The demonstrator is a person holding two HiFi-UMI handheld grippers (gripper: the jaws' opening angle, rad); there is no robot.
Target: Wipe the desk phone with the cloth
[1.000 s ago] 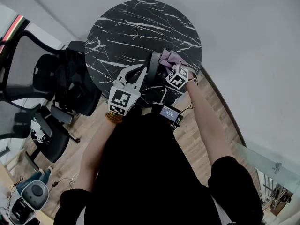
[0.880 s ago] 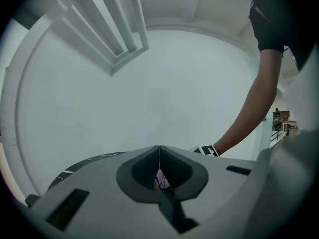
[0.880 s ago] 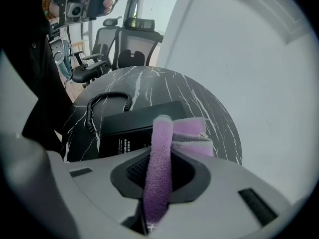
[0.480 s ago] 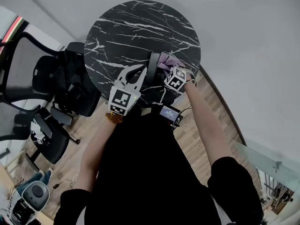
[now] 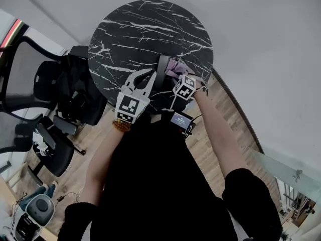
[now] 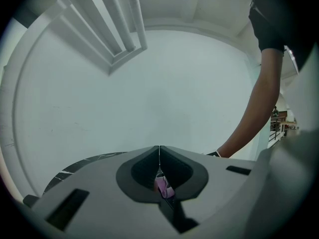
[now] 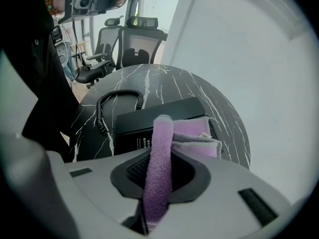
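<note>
A black desk phone lies near the front right edge of the round black marble table. On its right part rests a purple cloth. My right gripper is shut on a fold of this cloth, and the rest of it lies spread over the phone. The phone's coiled cord curls off to the left. My left gripper hovers just left of the phone, raised off the table. Its jaws are shut with nothing held and it faces a pale wall.
Black office chairs crowd the table's left side; they show again as chairs behind the table. A small device with a lit screen hangs at the person's waist. A white wall runs behind the table, wooden floor below.
My right gripper has slid a little left and toward me, dragging the cloth across the phone. The left gripper has stayed where it was.
</note>
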